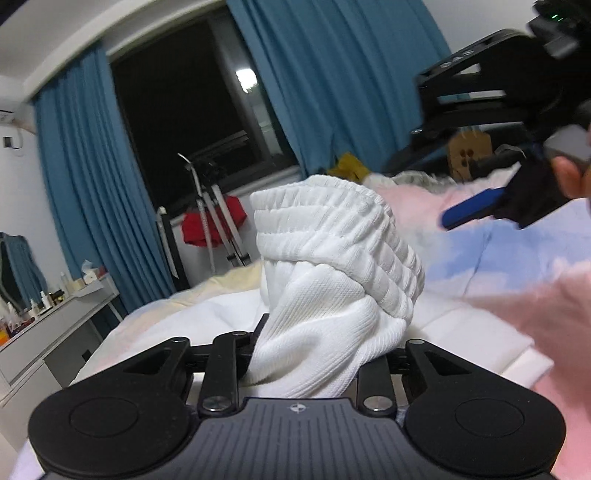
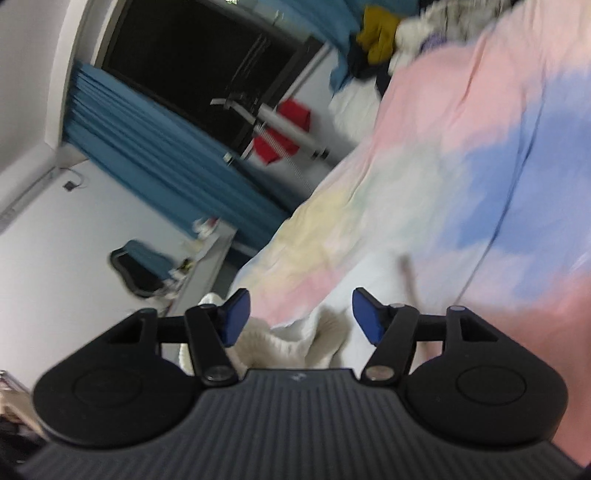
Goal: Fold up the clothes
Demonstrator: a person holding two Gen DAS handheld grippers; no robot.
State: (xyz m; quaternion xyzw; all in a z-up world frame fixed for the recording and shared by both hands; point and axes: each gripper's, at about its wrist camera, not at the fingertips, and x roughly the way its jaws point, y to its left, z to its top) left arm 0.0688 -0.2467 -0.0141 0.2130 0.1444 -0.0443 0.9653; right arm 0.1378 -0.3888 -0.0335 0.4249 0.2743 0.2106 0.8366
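A white ribbed garment with an elastic waistband (image 1: 332,266) bulges up out of my left gripper (image 1: 317,350), which is shut on it; the cloth hides both fingertips. My right gripper (image 2: 300,317) is open and empty, its blue pads (image 2: 236,317) wide apart over the bed, with a bit of white cloth (image 2: 295,343) just below them. The right gripper also shows in the left wrist view (image 1: 476,206) at the upper right, raised above the bed, with a hand behind it.
The bed (image 2: 461,155) has a pink, blue and yellow pastel cover. A pile of clothes (image 2: 380,33) lies at its far end. A red cloth on a stand (image 1: 214,225), blue curtains (image 1: 92,192), a dark window and a cluttered desk (image 1: 55,306) are at left.
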